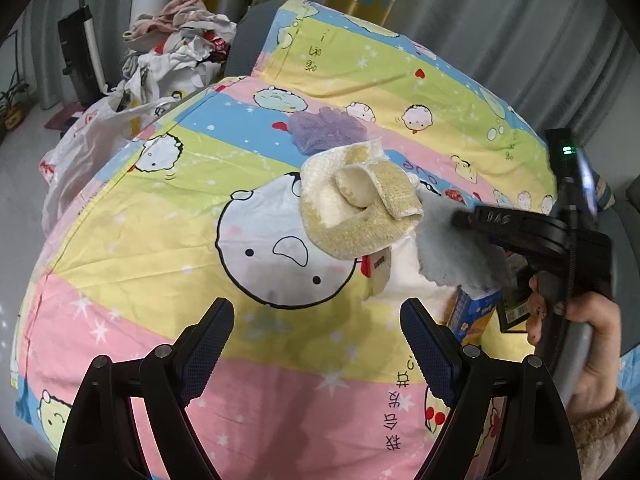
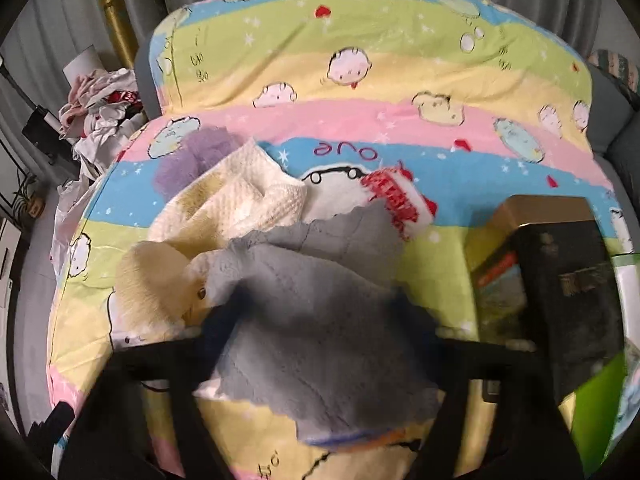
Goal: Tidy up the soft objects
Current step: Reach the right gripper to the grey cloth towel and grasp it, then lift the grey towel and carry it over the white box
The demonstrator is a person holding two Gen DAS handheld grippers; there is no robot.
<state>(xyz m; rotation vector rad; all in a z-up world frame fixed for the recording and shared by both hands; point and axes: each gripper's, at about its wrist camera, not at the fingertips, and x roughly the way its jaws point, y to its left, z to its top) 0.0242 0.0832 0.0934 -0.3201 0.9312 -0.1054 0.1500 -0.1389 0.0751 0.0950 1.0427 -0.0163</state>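
Sorting looks barely begun: the right gripper [image 1: 460, 220] pinches a grey cloth [image 2: 320, 312] lifted above the cartoon bedsheet [image 1: 160, 320], while the yellow scrub mitt [image 1: 356, 200] and far purple mesh pouf [image 1: 326, 130] lie loose beyond the left gripper [image 1: 316, 344], its fingers spread and empty.

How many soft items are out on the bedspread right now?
3. The purple mesh pouf lies farthest back, the cream knitted mitt just in front of it, and the grey cloth is clamped in the right gripper. Others may be hidden underneath.
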